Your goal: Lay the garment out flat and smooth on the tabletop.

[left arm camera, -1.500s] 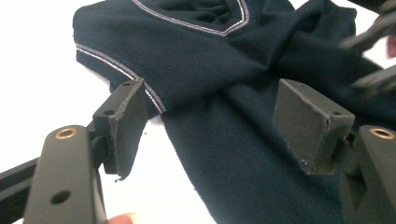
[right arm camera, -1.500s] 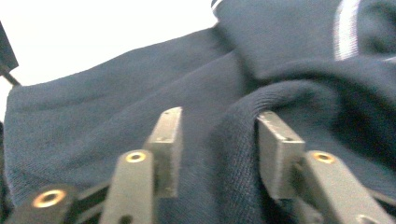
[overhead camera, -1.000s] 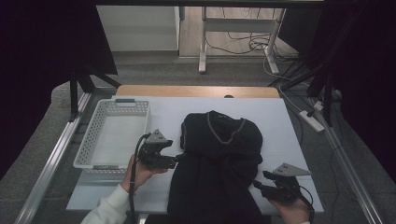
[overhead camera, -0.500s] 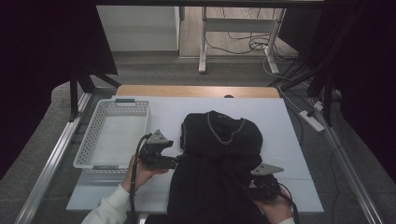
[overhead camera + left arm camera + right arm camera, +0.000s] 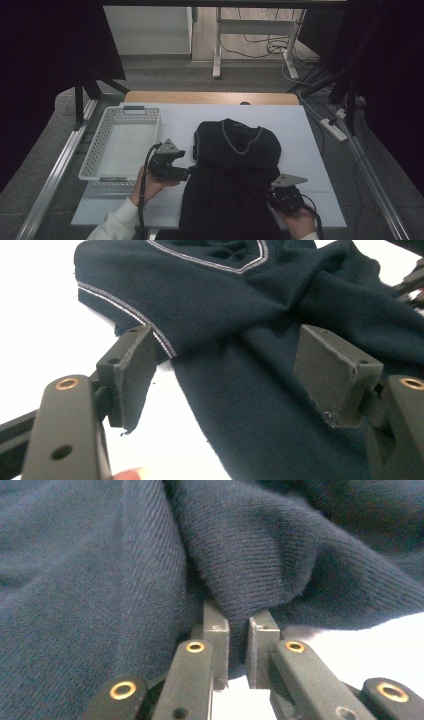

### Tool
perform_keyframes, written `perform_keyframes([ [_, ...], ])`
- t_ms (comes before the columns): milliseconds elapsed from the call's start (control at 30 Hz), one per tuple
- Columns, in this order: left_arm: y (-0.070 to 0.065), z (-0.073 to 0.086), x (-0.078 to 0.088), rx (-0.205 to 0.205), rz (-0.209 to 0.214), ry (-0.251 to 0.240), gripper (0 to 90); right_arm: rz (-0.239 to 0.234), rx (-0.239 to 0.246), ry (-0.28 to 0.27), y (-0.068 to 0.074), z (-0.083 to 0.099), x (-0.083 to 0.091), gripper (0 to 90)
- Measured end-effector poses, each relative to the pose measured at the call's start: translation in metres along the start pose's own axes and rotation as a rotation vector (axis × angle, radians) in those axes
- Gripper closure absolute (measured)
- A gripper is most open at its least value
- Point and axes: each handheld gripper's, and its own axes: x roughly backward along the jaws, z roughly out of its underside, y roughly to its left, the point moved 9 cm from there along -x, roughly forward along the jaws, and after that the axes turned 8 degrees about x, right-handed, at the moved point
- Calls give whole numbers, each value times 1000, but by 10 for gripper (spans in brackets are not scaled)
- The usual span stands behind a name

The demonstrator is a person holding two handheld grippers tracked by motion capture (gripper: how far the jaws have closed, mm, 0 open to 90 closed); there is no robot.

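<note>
The dark sweater [image 5: 232, 185] lies spread over the near middle of the tabletop [image 5: 310, 125], its lower part hanging past the near edge and its collar pointing toward the far edge. A white basket [image 5: 120, 150] sits at the left edge.

The right hand-held gripper [image 5: 276, 196] has just been closing, and in the right gripper view its jaws stand narrow, pinched on a fold of the sweater [image 5: 240, 570] near the right near corner. The pinch looks shallow, so I judge the knit could slide out as soon as the fabric is pulled, or only the top layer could come up and leave the fold crooked.

The left hand-held gripper [image 5: 187, 174] stands wide at the sweater's left side, holding nothing; in the left gripper view its pads [image 5: 132, 362] straddle the striped sleeve hem [image 5: 125, 310] without pressing. If the right side is lifted before the left closes, the garment may drag, bunch, or slip further off the near edge.
</note>
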Motion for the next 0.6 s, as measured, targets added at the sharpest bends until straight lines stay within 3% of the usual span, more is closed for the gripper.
perform_keyframes([
  [400,2,-1,3,5,-3,-6,259,139,-32,-143,-36,-24,79,842],
  [500,3,-1,2,5,-5,-4,259,164,-27,-152,-39,-27,87,841],
  [600,2,-1,2,3,-6,-3,259,168,-30,-142,-40,-24,82,838],
])
